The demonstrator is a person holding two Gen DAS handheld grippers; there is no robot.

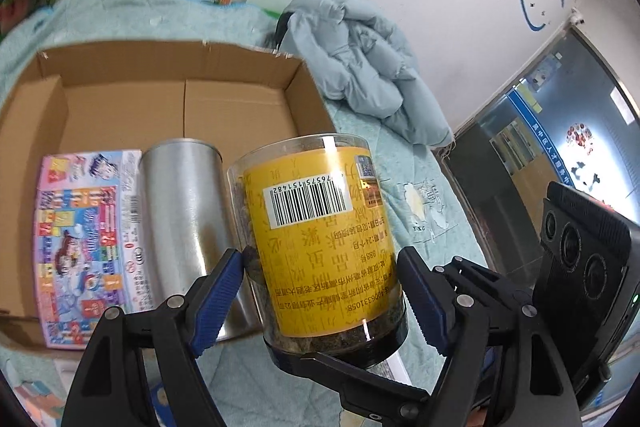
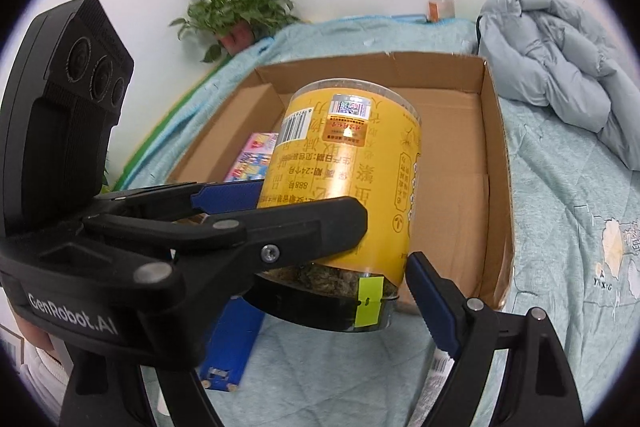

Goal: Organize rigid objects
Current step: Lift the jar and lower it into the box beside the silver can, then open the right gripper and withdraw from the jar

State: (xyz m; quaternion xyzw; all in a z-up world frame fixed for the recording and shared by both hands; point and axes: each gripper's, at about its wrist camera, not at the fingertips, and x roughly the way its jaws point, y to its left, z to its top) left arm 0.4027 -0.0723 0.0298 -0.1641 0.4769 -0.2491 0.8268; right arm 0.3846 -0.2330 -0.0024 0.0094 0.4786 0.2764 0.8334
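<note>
My left gripper (image 1: pixel 320 279) is shut on a clear jar with a yellow label (image 1: pixel 316 235), held upside down with its black lid toward me, over the near edge of an open cardboard box (image 1: pixel 120 75). In the box lie a silver can (image 1: pixel 188 227) and a colourful flat package (image 1: pixel 84 243). In the right wrist view the jar (image 2: pixel 352 183) and the left gripper's fingers (image 2: pixel 228 195) show in front of the box (image 2: pixel 492 131). My right gripper (image 2: pixel 320 291) is open just below and behind the jar's lid, holding nothing.
A light blue jacket (image 1: pixel 360 67) lies on the teal blanket (image 1: pixel 424 223) right of the box. A potted plant (image 2: pixel 236 11) and a small jar (image 2: pixel 440 5) stand by the far wall. A blue flat object (image 2: pixel 232 343) lies near me.
</note>
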